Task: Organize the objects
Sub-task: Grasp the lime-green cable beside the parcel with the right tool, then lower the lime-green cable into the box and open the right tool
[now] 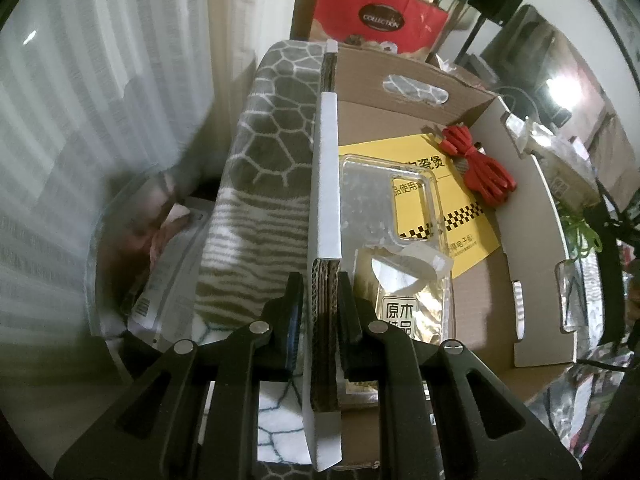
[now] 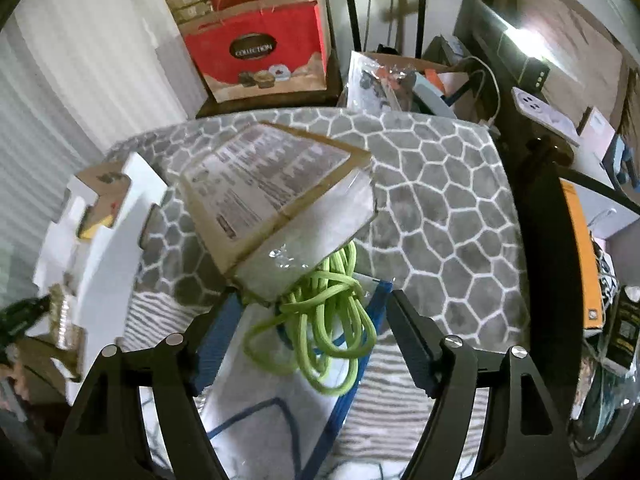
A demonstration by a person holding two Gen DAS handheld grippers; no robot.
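Left claw (image 1: 318, 304), right claw (image 2: 310, 320) — matte black angular arms, silver screw heads — blue finger pads.

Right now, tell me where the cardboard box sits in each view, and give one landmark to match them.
Left wrist: the box fills the centre and right; the left gripper is shut on its near wall.
Right wrist: the box is at the left edge, with only its white notched wall showing.
Shared landmark: the red bag, top centre in the left wrist view and upper left of centre in the right.
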